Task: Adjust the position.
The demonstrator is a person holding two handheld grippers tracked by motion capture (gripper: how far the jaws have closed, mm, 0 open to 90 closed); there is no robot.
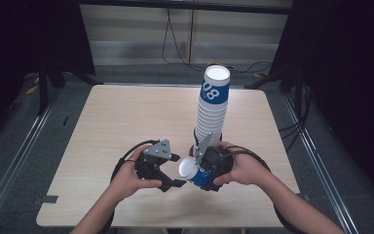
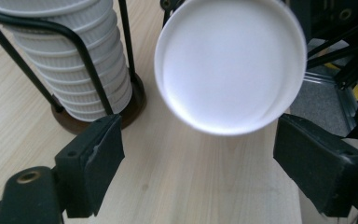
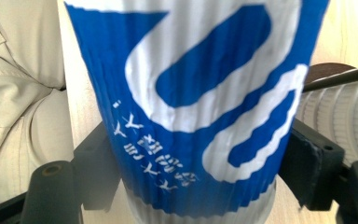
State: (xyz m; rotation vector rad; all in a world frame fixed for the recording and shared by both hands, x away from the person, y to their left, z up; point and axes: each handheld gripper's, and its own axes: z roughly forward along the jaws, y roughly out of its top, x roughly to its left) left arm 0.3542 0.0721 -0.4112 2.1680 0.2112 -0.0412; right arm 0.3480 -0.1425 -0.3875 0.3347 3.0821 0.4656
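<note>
Lying on its side in the lower middle of the high view, the blue-and-white ribbed paper cup point(image 1: 195, 171) is clamped across its body by the right claw point(image 1: 202, 170), whose black pads press its ribbed wall on both sides in the right gripper view point(image 3: 200, 116). The cup's long axis runs roughly level over the pale wooden surface point(image 1: 126, 117), its white mouth facing the left of the frame, toward the left claw point(image 1: 173, 171), and its base buried toward the right hand point(image 1: 241, 168). In the left gripper view that mouth point(image 2: 230, 65) fills the upper middle as a white disc, the cup looking straight back down the claw's line.

The left claw stands open and holds nothing; its two pads flank the space just below the rim, apart from it. The left hand point(image 1: 131, 180) holds it low over the surface.

Behind the cup, in the centre right of the high view, rises the tall stack of white ribbed paper cups point(image 1: 212, 109), capped by another blue printed one, in a black wire holder on a round dark base point(image 2: 98, 70).

By the look of it, one cup is already off the stack and presented sideways. What seems left is a handover or two-handed regrip, then setting the cup down somewhere; where it belongs cannot be told.
</note>
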